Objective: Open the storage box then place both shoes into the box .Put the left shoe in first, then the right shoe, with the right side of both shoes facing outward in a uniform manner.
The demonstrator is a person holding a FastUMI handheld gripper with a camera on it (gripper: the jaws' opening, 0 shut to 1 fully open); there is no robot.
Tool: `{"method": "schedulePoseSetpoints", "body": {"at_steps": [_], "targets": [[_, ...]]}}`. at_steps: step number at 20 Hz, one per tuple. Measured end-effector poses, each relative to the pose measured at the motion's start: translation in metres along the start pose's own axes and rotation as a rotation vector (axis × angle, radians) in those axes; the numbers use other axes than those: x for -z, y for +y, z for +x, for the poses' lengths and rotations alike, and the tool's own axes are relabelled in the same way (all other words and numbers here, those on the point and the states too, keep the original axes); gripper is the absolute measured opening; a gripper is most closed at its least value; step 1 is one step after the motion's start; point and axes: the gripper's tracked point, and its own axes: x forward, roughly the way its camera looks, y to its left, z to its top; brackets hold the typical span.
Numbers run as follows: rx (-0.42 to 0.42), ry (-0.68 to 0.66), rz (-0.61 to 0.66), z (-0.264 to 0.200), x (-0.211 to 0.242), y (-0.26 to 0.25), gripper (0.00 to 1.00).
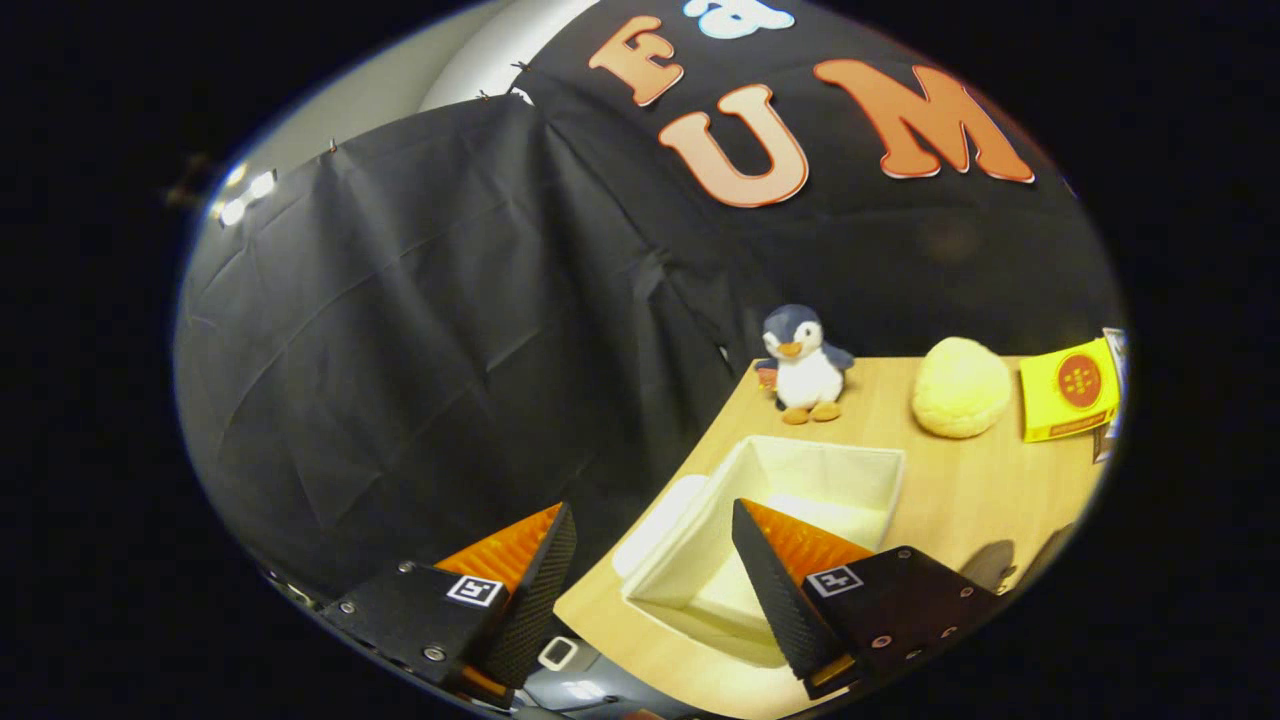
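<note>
Between and just beyond the spread, empty fingers of the gripper [654, 540] sits the cream fabric storage box [800, 480], open-topped, its soft square walls pale and bare inside. It rests near the corner of a light wooden table [960, 500]. Farther back stand a plush penguin [803, 365], a round yellow cushion [960, 387] and a yellow carton [1068, 390].

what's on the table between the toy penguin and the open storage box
Nothing: bare wooden table separates the penguin from the box in the gripper view.
</note>
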Motion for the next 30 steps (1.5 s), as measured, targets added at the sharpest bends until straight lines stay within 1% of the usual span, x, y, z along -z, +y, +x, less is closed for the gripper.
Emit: {"method": "schedulePoseSetpoints", "body": {"at_steps": [4,7,11,18,21,25,28,30], "targets": [[0.129,-0.014,-0.041,-0.031,0.003,-0.056,0.98],[0.238,0.013,-0.052,-0.055,0.017,-0.103,0.98],[0.345,0.079,-0.045,-0.084,0.054,-0.159,0.99],[0.508,0.215,-0.013,-0.113,0.121,-0.236,0.99],[0.554,0.293,0.004,-0.117,0.157,-0.264,0.99],[0.582,0.373,0.035,-0.115,0.195,-0.286,0.98],[0.608,0.402,0.049,-0.108,0.211,-0.303,0.97],[0.62,0.414,0.06,-0.102,0.219,-0.313,0.95]]}}
